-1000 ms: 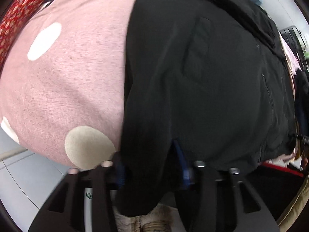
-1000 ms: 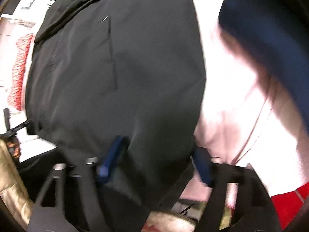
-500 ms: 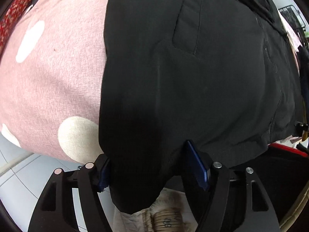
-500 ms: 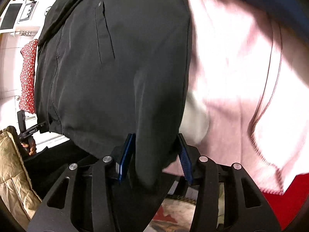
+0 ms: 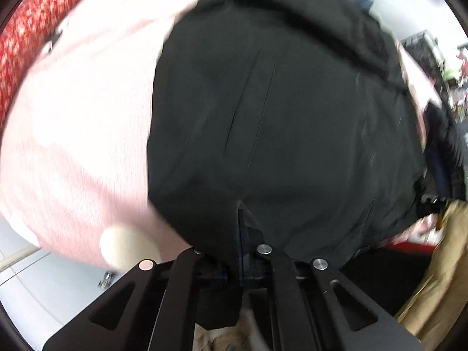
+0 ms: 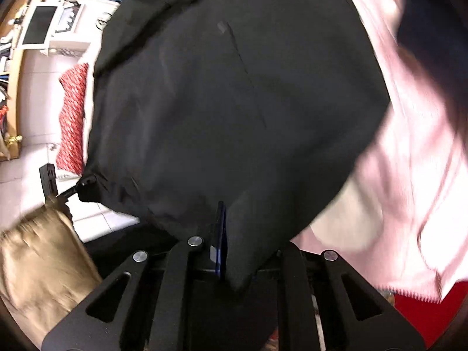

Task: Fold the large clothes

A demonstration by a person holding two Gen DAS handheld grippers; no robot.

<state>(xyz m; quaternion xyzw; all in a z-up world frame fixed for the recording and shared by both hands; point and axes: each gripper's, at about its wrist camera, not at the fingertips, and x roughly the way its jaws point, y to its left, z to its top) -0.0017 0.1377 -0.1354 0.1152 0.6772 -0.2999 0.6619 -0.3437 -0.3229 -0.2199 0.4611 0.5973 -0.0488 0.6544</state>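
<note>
Left wrist view
Left gripper (image 5: 238,234): fingers pressed together on the near hem of the black garment (image 5: 278,117)
Garment position: spread over the pink spotted cover (image 5: 73,146), its hem pinched at the near edge
Left edge: red patterned cloth (image 5: 26,35) beyond the pink cover
Right edge: tan fabric (image 5: 438,278), blurred

Right wrist view
Right gripper (image 6: 223,242): clamped on the near hem of the black garment (image 6: 234,102), cloth bunched between the blue pads
Right of garment: pink spotted cover (image 6: 409,175), blurred
Left side: red patterned cloth (image 6: 71,117), tan fabric (image 6: 38,263) lower down
</note>
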